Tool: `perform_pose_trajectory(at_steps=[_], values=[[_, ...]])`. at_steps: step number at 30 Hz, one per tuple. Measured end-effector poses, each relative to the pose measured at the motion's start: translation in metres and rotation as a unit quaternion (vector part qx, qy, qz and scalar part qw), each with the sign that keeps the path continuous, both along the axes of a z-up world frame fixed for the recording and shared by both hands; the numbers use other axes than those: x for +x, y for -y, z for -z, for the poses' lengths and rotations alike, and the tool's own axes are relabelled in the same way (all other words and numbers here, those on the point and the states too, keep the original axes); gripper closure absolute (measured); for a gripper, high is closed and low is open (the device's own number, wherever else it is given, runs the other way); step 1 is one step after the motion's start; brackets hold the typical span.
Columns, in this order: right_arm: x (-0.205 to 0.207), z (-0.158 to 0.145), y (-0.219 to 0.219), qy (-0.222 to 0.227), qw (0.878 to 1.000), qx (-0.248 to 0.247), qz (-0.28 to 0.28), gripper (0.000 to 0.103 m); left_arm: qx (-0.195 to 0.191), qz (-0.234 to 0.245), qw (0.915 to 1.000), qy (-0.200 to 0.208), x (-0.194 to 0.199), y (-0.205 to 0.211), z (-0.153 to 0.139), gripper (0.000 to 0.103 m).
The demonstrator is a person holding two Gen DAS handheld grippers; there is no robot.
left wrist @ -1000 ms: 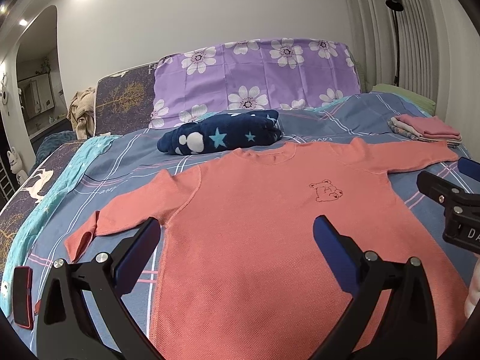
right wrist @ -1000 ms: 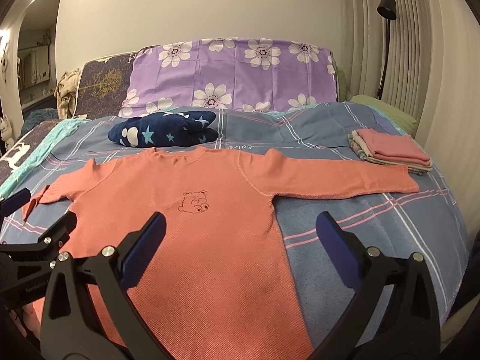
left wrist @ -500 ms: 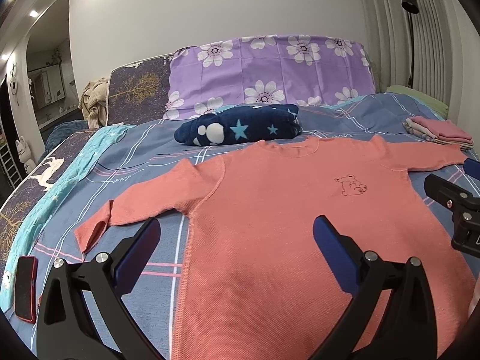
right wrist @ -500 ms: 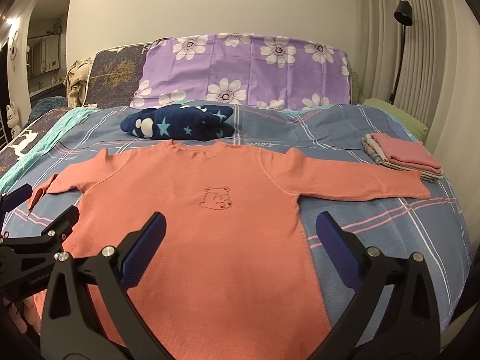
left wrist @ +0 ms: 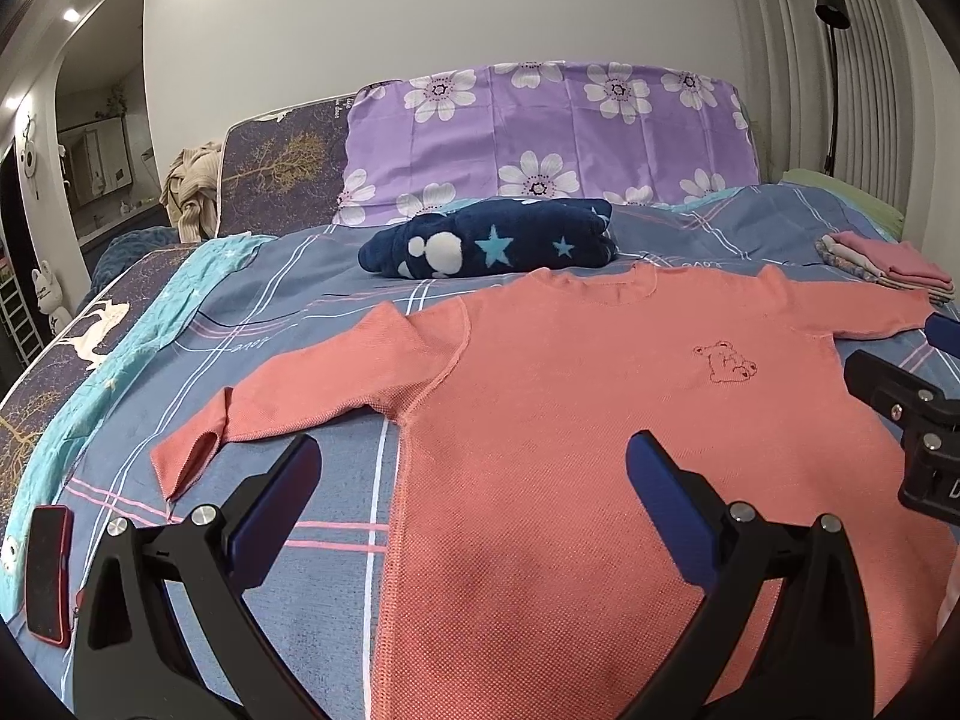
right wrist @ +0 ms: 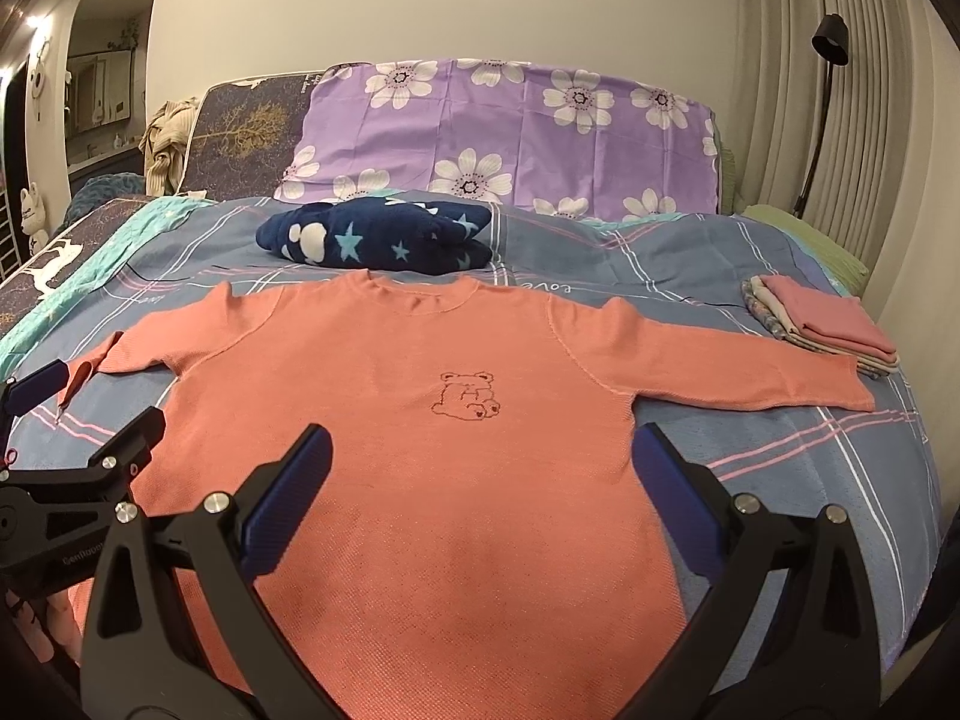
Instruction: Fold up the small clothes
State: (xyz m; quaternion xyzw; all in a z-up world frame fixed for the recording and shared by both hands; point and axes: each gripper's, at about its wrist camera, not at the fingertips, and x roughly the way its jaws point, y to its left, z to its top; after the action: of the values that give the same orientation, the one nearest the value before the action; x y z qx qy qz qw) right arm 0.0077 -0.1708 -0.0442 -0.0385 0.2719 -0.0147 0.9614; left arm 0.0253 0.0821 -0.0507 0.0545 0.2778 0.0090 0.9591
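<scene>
A salmon long-sleeved shirt [left wrist: 600, 420] with a small bear outline lies flat, face up, sleeves spread, on the blue plaid bed; it also shows in the right wrist view [right wrist: 420, 420]. My left gripper [left wrist: 471, 480] is open and empty, hovering over the shirt's lower left side seam. My right gripper [right wrist: 480, 471] is open and empty above the shirt's lower middle. The right gripper shows at the right edge of the left wrist view [left wrist: 912, 414]; one finger of the left gripper shows at the left edge of the right wrist view [right wrist: 84, 468].
A folded navy star blanket [left wrist: 492, 243] lies behind the collar. A stack of folded pink and grey clothes [right wrist: 822, 324] sits at the right by the sleeve end. A red phone [left wrist: 48, 576] lies at the bed's left edge. Purple flowered pillows [right wrist: 510, 138] stand at the back.
Both views have shifted: my left gripper has moved left toward the shirt's left side, and my right gripper has moved left toward the shirt's middle. Both stay open; the shirt has not moved.
</scene>
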Motion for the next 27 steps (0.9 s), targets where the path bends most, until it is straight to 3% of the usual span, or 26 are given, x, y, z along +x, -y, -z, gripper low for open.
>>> perform_pose_trajectory(at_steps=[12, 19, 27], values=[[0.006, 0.005, -0.001, -0.007, 1.000, -0.002, 0.005, 0.002, 0.002, -0.003, 1.0000, -0.003, 0.003, -0.003, 0.004, 0.001], [0.008, 0.008, 0.000, -0.011, 1.000, -0.002, 0.010, 0.002, 0.007, -0.002, 0.9999, -0.012, 0.005, -0.002, 0.008, 0.011], [0.011, 0.009, 0.000, -0.011, 1.000, -0.004, 0.016, 0.002, -0.004, 0.003, 0.9999, -0.011, 0.006, -0.010, 0.007, 0.015]])
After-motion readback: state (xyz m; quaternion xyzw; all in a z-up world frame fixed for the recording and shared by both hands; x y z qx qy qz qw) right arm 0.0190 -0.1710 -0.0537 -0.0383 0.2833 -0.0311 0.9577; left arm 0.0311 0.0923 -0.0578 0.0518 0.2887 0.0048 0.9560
